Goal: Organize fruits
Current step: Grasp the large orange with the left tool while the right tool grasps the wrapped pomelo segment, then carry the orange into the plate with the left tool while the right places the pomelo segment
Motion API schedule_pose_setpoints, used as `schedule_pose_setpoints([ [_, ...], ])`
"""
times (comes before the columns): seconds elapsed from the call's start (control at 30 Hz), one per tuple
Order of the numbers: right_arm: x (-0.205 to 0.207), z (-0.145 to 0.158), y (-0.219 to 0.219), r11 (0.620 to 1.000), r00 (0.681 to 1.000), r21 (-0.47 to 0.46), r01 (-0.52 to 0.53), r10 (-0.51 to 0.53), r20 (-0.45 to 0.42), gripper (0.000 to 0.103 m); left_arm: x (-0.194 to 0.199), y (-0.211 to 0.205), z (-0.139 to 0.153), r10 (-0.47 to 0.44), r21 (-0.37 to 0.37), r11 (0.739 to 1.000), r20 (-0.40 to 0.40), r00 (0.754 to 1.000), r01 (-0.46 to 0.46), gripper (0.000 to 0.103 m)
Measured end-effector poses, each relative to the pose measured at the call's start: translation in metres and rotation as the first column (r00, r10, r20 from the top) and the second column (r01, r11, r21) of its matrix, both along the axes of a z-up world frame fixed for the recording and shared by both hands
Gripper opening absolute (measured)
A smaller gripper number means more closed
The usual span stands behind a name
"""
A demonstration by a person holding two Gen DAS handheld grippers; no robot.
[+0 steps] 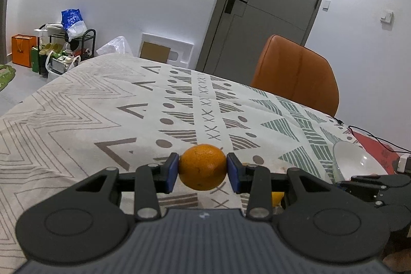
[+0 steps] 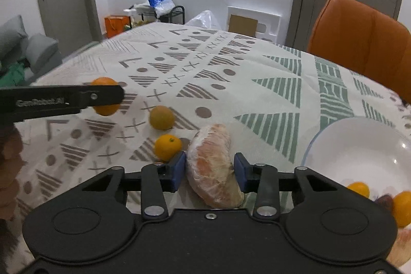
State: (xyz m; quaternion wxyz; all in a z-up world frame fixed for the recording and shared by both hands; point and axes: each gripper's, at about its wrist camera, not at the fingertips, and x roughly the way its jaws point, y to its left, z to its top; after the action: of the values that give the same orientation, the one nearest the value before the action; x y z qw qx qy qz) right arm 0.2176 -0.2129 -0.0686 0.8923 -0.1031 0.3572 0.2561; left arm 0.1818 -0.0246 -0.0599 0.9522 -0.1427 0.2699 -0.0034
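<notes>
My left gripper (image 1: 202,168) is shut on a round orange (image 1: 203,163), held a little above the patterned tablecloth (image 1: 102,107). In the right wrist view that same orange (image 2: 104,81) shows behind the left gripper's black finger (image 2: 102,95). My right gripper (image 2: 209,168) is low over the table, its blue pads pressing both sides of a plastic-wrapped pomelo segment (image 2: 213,161). Two loose oranges lie just left of it, one dull (image 2: 162,117) and one bright (image 2: 168,147). A white bowl (image 2: 359,145) at the right holds more oranges (image 2: 358,189).
An orange chair (image 2: 359,37) stands at the table's far right edge. In the left wrist view the white bowl (image 1: 357,161) sits at the right, with a red mat (image 1: 372,143) and a black cable behind it. A hand (image 2: 10,158) holds the left gripper.
</notes>
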Motion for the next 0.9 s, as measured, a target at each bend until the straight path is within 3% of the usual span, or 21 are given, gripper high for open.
schedule_pose_setpoints([
  [0.53, -0.024, 0.039, -0.044, 0.978, 0.989, 0.191, 0.08, -0.101, 0.104, 0.038, -0.015, -0.031, 0.03, -0.049, 0.058, 0.997, 0.049, 0.998, 0.047, 0.039],
  [0.9, -0.011, 0.041, -0.089, 0.948, 0.965, 0.253, 0.193, -0.23, 0.124, 0.038, -0.008, -0.059, 0.041, -0.097, 0.109, 0.99, 0.058, 0.994, 0.09, 0.039],
])
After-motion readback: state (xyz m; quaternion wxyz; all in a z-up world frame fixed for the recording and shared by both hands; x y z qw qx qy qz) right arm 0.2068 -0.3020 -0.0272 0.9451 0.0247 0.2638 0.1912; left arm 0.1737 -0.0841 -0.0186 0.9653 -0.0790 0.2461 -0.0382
